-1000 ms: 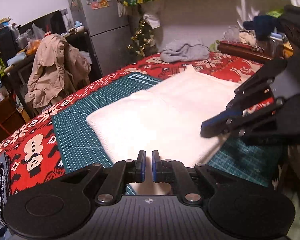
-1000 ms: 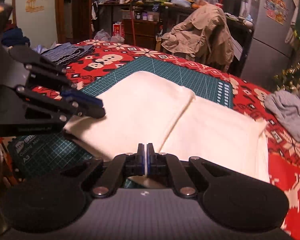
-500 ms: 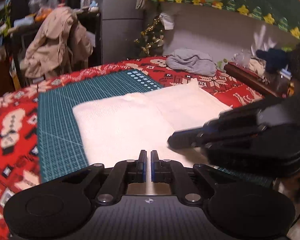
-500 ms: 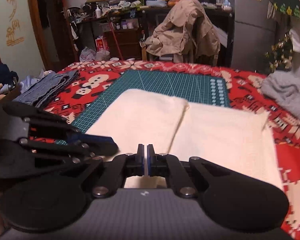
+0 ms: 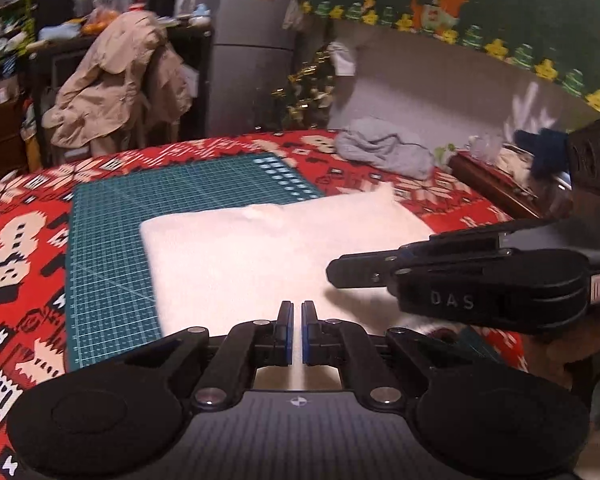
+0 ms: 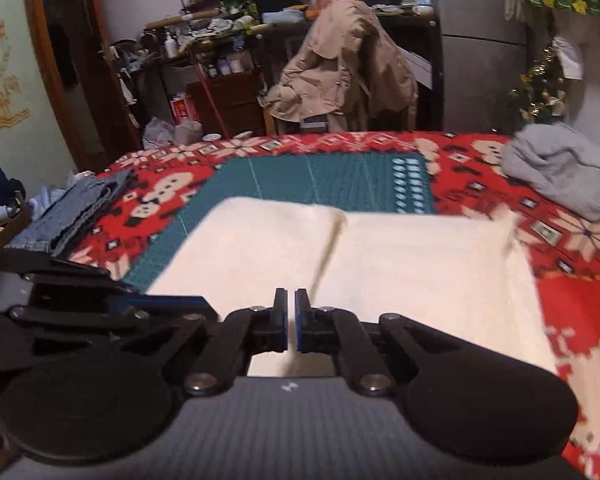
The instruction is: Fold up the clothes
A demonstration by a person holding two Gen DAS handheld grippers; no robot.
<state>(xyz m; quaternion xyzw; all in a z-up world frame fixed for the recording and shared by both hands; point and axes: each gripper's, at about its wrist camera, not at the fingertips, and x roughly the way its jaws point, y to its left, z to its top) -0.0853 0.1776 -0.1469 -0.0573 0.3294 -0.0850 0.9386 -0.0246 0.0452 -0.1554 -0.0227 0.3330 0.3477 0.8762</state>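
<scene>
my left tongs narrow gap, empty | my right tongs narrow gap, empty | white folded cloth at 12 o'clock on green mat

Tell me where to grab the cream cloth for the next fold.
Take the cream cloth by its near edge, coming low from the person's side. It lies flat on the green mat, its right part overhanging onto the red cover, so only the edges give a lip.

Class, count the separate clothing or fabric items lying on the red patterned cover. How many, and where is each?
3. The cream folded garment lies on the green cutting mat; the grey crumpled garment lies at far right; the folded jeans lie at the left edge. Others may be hidden.
</scene>
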